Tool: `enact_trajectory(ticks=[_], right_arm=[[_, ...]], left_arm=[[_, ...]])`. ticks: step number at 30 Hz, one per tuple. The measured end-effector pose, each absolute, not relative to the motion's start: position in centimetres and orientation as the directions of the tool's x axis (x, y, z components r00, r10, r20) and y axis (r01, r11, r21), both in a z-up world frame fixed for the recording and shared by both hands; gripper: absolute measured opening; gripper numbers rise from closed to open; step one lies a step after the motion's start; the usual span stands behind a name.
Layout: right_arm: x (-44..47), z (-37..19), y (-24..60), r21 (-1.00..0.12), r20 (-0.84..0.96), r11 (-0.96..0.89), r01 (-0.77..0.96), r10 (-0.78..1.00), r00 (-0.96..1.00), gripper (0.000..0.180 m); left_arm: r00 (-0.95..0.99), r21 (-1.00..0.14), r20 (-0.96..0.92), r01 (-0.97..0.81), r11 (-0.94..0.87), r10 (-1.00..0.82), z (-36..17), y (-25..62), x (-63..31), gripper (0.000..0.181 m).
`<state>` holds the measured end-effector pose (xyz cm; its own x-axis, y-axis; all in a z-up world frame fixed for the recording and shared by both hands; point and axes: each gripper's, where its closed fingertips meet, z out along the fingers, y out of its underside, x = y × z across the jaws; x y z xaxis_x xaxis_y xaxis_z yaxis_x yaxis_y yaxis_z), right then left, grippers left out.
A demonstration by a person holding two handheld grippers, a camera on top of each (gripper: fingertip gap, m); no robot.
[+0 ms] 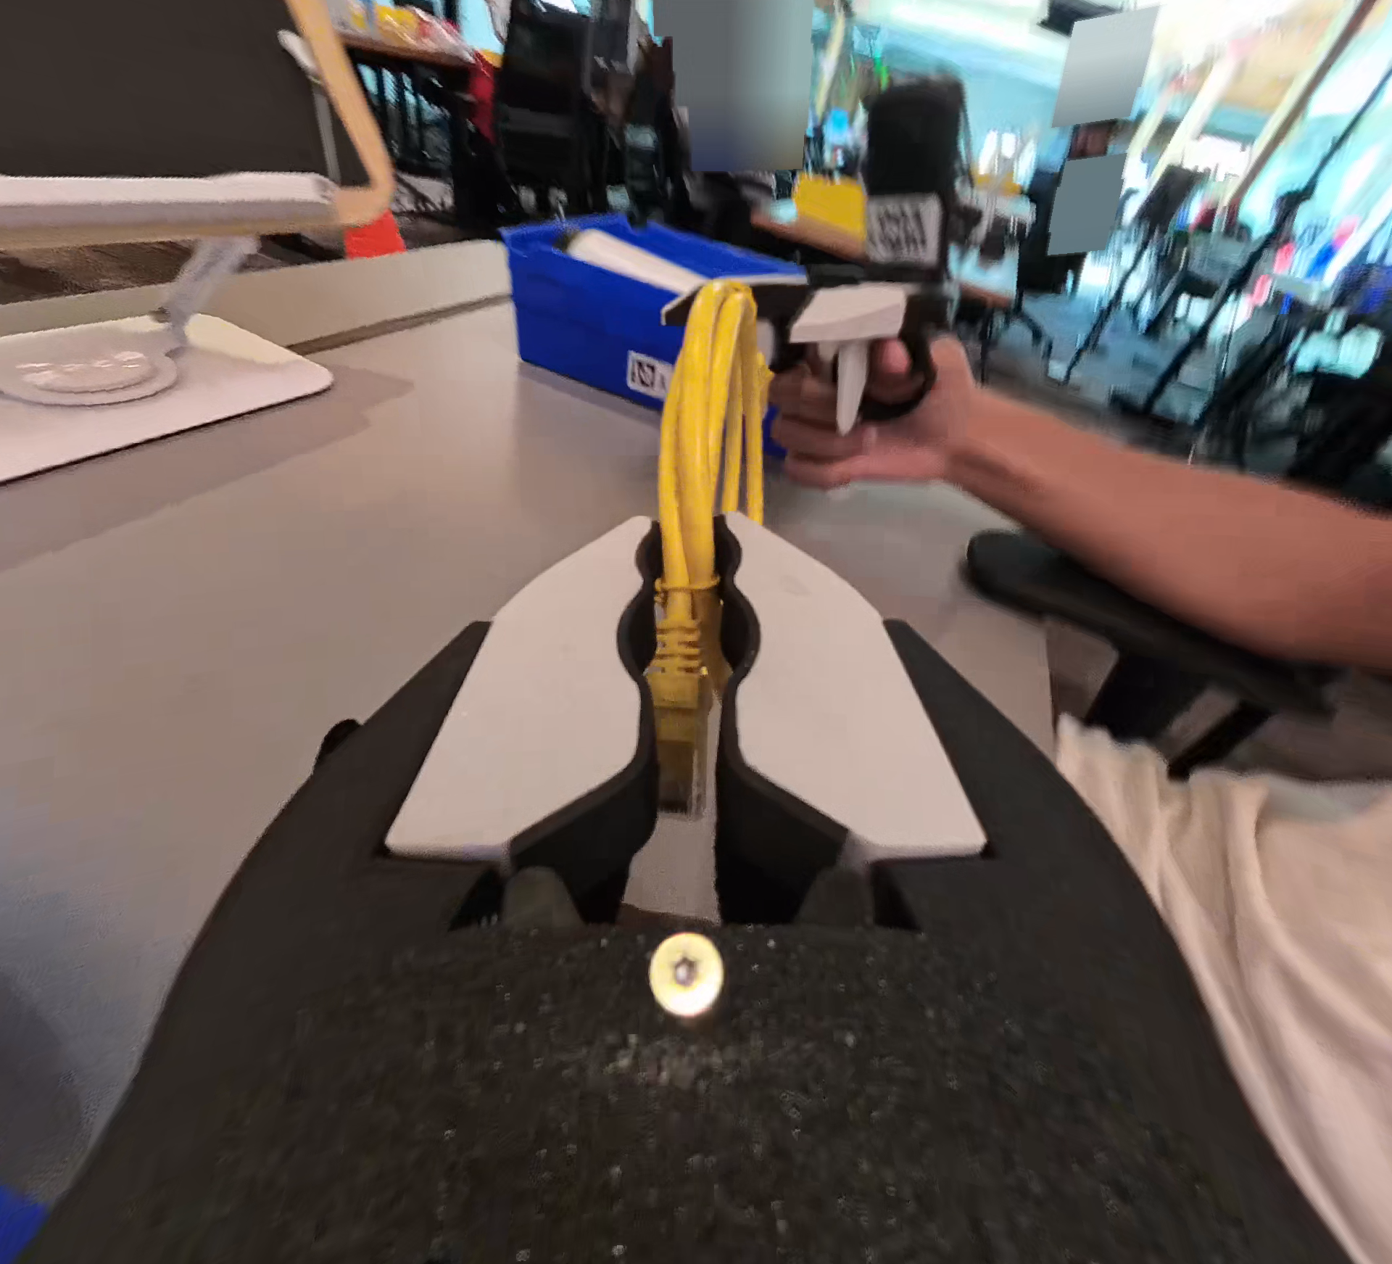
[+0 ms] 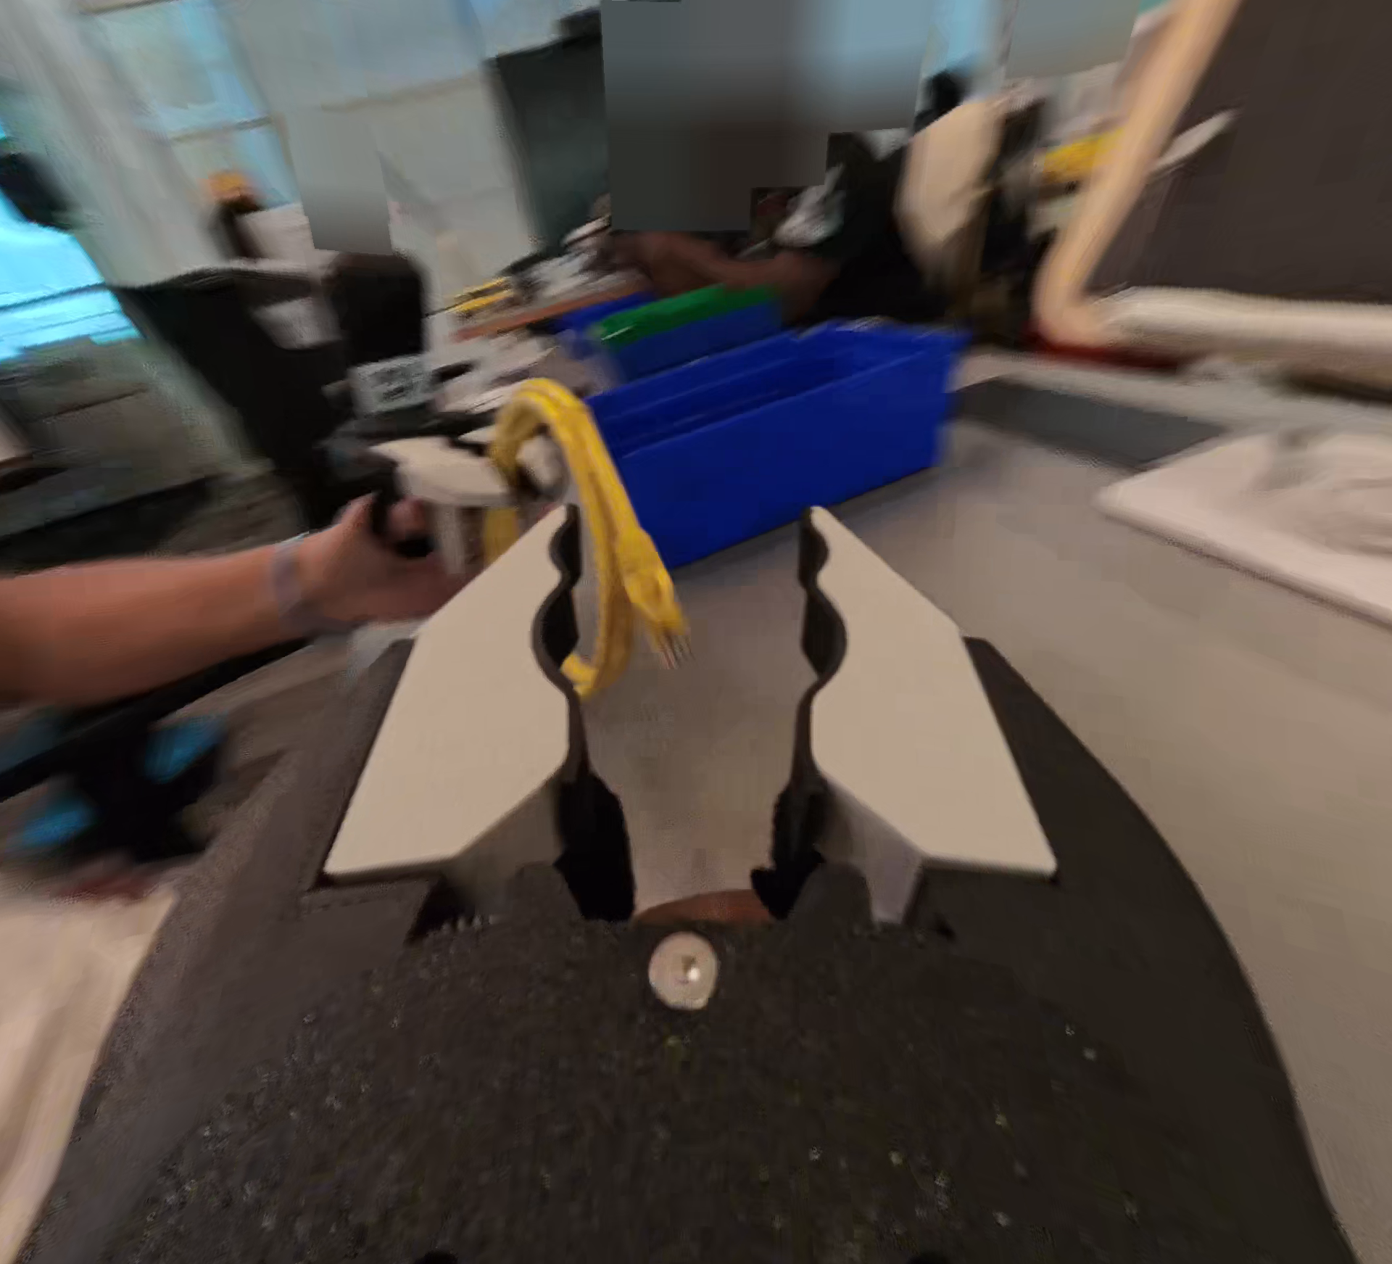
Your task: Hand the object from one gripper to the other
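Bin (image 1: pixel 580 316) behind cable (image 1: pixel 708 399)

The right wrist view is smeared with motion blur, so the far room and the yellow cable (image 2: pixel 602 535) lack sharp edges. There the left gripper (image 2: pixel 520 467) is too blurred to show how its fingers meet the cable. In the left wrist view, the cable's plug end sits sunk between the near fingers (image 1: pixel 572 693), partly hidden. The right gripper (image 1: pixel 723 309) is part-hidden by the cable loop. The blue bin (image 1: pixel 602 316) hides most of a white thing inside.
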<state>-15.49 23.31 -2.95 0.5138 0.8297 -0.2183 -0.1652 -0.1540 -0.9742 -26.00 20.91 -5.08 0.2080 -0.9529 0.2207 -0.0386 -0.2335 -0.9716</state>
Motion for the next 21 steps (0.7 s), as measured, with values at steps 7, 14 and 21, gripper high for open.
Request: enact_trajectory(ticks=[7,14,21], right_arm=[[-22.5,-4.6,20.4,-0.734,0.679,0.402,0.547,0.425,0.599,0.063],[-28.0,-7.3,21.9,-0.181,0.977,0.383,0.906,-0.036,0.211,0.052],[-26.7,-6.5,21.6,-0.064,0.984,0.359,0.931,-0.131,0.118,0.006]], left_arm=[[0.305,-0.878,0.473,0.241,-0.413,-0.827,-3.6,24.7,-29.1,0.012],[0.258,-0.826,0.556,0.280,-0.490,-0.790,-3.9,23.2,-27.3,0.012],[0.268,-0.836,0.539,0.281,-0.471,-0.798,-4.2,22.5,-26.7,0.013]])
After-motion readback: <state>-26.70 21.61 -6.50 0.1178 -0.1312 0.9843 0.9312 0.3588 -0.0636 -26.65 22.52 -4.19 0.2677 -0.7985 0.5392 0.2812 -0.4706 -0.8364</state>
